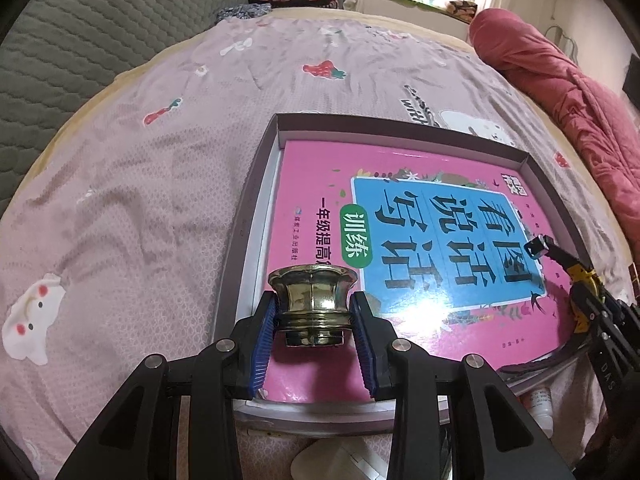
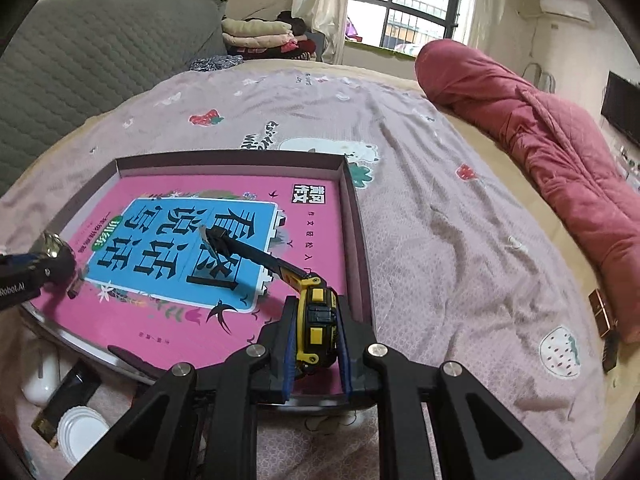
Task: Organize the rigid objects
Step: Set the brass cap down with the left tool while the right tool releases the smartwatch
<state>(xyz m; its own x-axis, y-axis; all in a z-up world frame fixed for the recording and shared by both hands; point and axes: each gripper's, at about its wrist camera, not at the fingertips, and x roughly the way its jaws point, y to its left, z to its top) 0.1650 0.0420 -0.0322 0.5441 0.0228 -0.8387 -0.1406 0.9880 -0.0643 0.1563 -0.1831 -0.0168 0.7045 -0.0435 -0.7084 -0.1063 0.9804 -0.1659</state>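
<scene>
Clamping a brass knob (image 1: 313, 304) in my left jaws and a yellow tape measure (image 2: 316, 320) in my right, I hung over the pink book (image 1: 400, 240) in its box (image 1: 256, 200) on the bed (image 1: 140, 180); the window (image 2: 404, 0) stood at twelve o'clock.

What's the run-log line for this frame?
left gripper: shut on brass candle holder | right gripper: shut on yellow utility knife | both over pink book in shallow box
</scene>
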